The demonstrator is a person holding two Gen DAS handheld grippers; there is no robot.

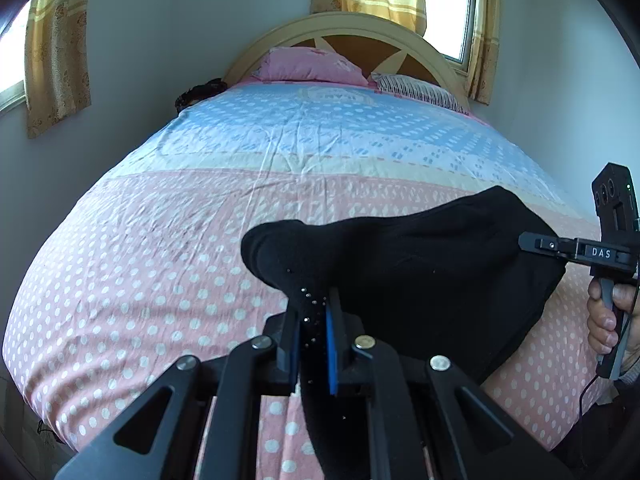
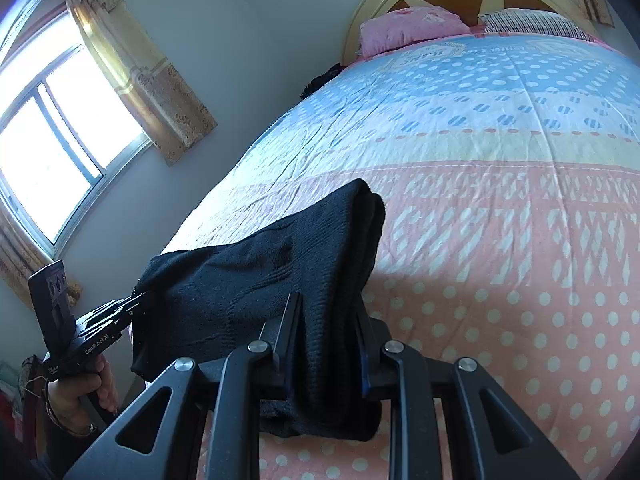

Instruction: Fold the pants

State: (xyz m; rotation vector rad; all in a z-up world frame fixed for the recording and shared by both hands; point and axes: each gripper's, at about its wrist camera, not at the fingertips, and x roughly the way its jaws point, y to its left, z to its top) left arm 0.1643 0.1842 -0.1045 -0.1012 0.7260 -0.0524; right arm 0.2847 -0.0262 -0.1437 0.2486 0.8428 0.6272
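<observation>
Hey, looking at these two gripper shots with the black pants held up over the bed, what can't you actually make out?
- Left wrist view: black pants hide the bed sheet behind them; their lower end leaves the bottom edge.
- Right wrist view: the pants cover the right gripper fingers' inner faces.
- Both views: waistband and leg ends are indistinguishable in the dark fabric.
- Left gripper: fingertips buried in cloth.

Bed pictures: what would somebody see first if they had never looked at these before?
First the black pants, bunched and held up over the near end of the bed, pinched by the left tongs and the right tongs. Next the bedspread, pink with white dots near us and blue farther away. At the far end a pink pillow leans against the headboard.
</observation>
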